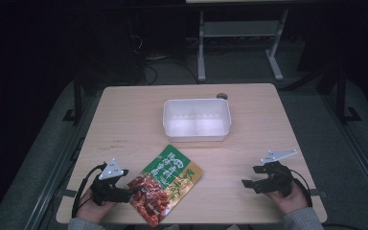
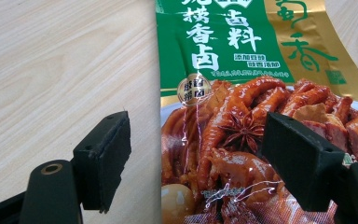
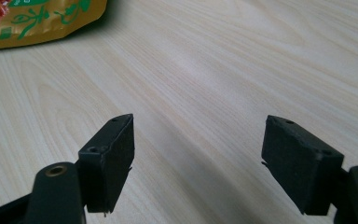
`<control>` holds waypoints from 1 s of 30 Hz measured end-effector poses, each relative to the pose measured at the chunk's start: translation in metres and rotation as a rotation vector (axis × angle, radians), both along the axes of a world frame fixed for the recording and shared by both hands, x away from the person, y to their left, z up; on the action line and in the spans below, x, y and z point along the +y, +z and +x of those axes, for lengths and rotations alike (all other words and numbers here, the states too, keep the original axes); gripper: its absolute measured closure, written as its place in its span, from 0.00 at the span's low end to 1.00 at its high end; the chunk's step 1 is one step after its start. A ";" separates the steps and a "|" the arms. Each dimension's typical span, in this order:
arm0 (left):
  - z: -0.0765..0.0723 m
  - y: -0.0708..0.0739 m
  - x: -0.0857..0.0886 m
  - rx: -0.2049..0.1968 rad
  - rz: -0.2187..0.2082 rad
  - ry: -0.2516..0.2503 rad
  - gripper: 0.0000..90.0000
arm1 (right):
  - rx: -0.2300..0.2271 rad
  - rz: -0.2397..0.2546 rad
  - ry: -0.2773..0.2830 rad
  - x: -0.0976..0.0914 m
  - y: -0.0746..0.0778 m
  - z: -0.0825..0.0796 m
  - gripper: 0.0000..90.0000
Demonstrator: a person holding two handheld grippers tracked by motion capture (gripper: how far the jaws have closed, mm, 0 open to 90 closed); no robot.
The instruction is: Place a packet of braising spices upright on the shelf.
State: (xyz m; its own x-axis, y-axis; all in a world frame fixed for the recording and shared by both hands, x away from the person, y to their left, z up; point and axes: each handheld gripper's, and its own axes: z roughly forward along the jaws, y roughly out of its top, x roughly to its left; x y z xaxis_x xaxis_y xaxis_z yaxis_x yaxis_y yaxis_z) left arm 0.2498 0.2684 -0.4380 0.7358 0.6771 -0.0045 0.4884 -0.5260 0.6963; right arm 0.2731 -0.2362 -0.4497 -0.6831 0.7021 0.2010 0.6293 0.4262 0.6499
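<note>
The left gripper looks along its two black jaws, which rise from the bottom of the left gripper view at about 7 o'clock and 4 o'clock. The jaws stand wide apart and nothing is pressed between them. The left jaw is over the bare wooden table. The right jaw is in front of a glossy food packet, which lies flat on the table and takes the right half of the view, from 12 o'clock down to 5 o'clock. The upper part of the packet is green and gold with white characters. Its lower part has a picture of brown braised meat, a star anise and an egg. The left edge of the packet lies between the two jaws.
</note>
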 end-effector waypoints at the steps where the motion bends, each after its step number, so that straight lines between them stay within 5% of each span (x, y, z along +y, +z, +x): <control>1: 0.000 0.000 0.000 -0.001 0.000 0.000 0.26 | 0.000 0.000 0.000 0.000 0.000 0.000 0.28; 17: -0.002 0.002 -0.005 -0.004 0.002 -0.017 0.28 | 0.002 -0.008 0.006 0.003 -0.001 0.001 0.27; 30: -0.005 0.004 -0.011 0.011 0.014 -0.071 0.43 | -0.002 -0.014 0.009 0.004 -0.002 0.001 0.27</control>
State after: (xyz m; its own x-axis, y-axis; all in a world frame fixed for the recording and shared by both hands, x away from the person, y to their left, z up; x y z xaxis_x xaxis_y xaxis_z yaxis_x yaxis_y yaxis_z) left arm 0.2451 0.2569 -0.4340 0.7821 0.6231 -0.0039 0.4572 -0.5695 0.6831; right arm 0.2744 -0.2325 -0.4514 -0.6897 0.6987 0.1902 0.6244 0.4408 0.6449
